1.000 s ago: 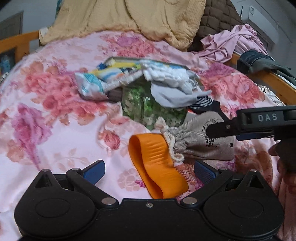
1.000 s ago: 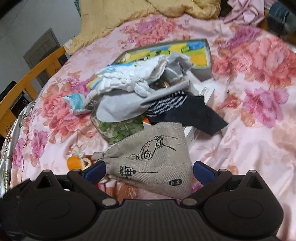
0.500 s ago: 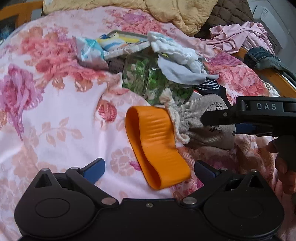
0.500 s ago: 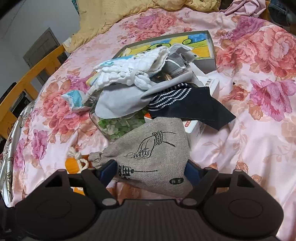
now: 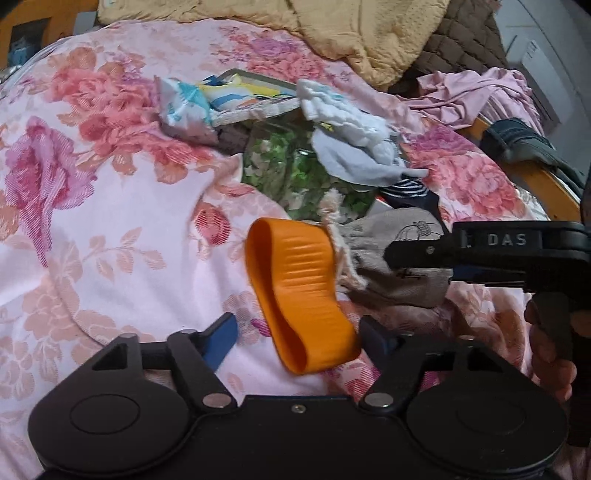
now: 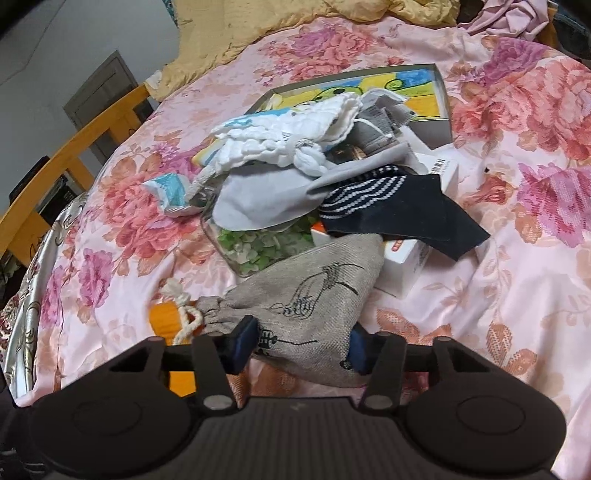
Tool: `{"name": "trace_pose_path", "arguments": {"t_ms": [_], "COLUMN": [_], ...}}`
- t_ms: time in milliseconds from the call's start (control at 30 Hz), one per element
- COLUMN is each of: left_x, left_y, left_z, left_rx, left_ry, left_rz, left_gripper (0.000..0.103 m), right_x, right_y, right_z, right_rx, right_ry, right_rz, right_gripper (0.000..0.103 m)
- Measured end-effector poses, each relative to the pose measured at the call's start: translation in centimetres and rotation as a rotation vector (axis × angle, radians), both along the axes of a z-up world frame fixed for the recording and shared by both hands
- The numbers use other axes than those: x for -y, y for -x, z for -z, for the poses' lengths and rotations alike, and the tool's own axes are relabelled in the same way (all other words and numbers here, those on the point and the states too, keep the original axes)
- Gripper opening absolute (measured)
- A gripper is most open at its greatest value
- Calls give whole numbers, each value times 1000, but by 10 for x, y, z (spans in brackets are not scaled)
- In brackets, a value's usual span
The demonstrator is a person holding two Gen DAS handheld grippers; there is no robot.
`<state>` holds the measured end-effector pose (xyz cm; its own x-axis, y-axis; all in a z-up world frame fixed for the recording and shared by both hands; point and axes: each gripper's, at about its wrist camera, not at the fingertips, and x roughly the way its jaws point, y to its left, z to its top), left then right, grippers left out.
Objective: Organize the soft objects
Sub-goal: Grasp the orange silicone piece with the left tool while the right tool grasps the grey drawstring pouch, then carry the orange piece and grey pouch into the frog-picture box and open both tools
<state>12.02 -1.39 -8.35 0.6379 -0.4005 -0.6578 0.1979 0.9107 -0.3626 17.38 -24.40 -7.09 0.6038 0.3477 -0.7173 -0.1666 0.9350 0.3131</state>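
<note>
An orange rubber band loop [image 5: 301,291] lies on the floral bedspread between the fingers of my left gripper [image 5: 299,338], which is narrowing around it but still apart. A grey drawstring pouch [image 6: 306,295] with black print lies beside it; my right gripper [image 6: 301,347] has its blue pads against both sides of the pouch. The pouch also shows in the left wrist view [image 5: 399,258], with the right gripper [image 5: 424,254] over it. Behind lies a heap: white cloth [image 6: 284,136], grey cloth [image 6: 258,199], striped dark sock [image 6: 388,199].
A clear bag of green bits [image 6: 262,247] and a white box [image 6: 406,254] sit under the heap. An open illustrated box [image 6: 406,88] lies behind. A yellow blanket [image 5: 332,26], pink clothes [image 5: 476,92] and wooden bed rails [image 6: 66,147] ring the bed.
Both grippers have narrowed. The right one moved forward and closed its pads onto the pouch. The left one came closer around the orange band.
</note>
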Motion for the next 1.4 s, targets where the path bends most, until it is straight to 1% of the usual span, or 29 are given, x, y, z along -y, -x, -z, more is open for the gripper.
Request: {"name": "trace_pose_path", "arguments": {"t_ms": [33, 100, 133, 167, 200, 267, 300, 400, 533, 667, 700, 733, 767, 900, 1067, 1267, 1400], "left_x": [0, 0, 0, 0, 1, 4, 4, 7, 19, 25, 26, 26, 26, 27, 29, 25, 24], "left_y": [0, 1, 1, 2, 3, 3, 3, 5, 14, 25, 26, 28, 28, 32, 35, 35, 28], "left_z": [0, 0, 0, -1, -1, -3, -3, -5, -12, -18, -20, -22, -23, -24, -27, -42, -63], "left_rx": [1, 5, 9, 16, 20, 25, 24, 31, 85, 152, 170, 183, 192, 212, 251, 331, 382], "left_ry": [4, 13, 17, 17, 12, -6, -13, -43, -148, -225, -239, -247, -248, -271, -273, -240, -219], "left_rz": [4, 9, 15, 21, 27, 37, 38, 37, 56, 54, 52, 52, 52, 57, 52, 9, -7], "left_gripper": [68, 64, 58, 53, 52, 47, 47, 45, 40, 36, 29, 4, 3, 3, 2, 2, 2], "right_x": [-1, -3, -4, -6, -8, -12, -15, -25, -37, -43, -44, -44, -45, -47, -49, -43, -28], "right_y": [0, 1, 1, 2, 3, 6, 8, 15, 26, 35, 35, 37, 39, 44, 52, 62, 61], "right_z": [0, 0, 0, 0, -1, -3, -4, -7, -13, -17, -18, -19, -21, -24, -29, -43, -58], "right_rx": [2, 5, 9, 16, 26, 53, 70, 128, 219, 282, 294, 308, 326, 372, 444, 596, 689], "right_ry": [3, 10, 15, 24, 35, 61, 79, 158, 251, 296, 302, 310, 312, 330, 349, 348, 288], "right_rz": [-6, -15, -20, -26, -32, -48, -56, -88, -124, -141, -142, -140, -140, -149, -147, -110, -57], "right_gripper": [49, 40, 38, 32, 28, 24, 22, 18, 17, 15, 14, 14, 14, 14, 13, 13, 14]}}
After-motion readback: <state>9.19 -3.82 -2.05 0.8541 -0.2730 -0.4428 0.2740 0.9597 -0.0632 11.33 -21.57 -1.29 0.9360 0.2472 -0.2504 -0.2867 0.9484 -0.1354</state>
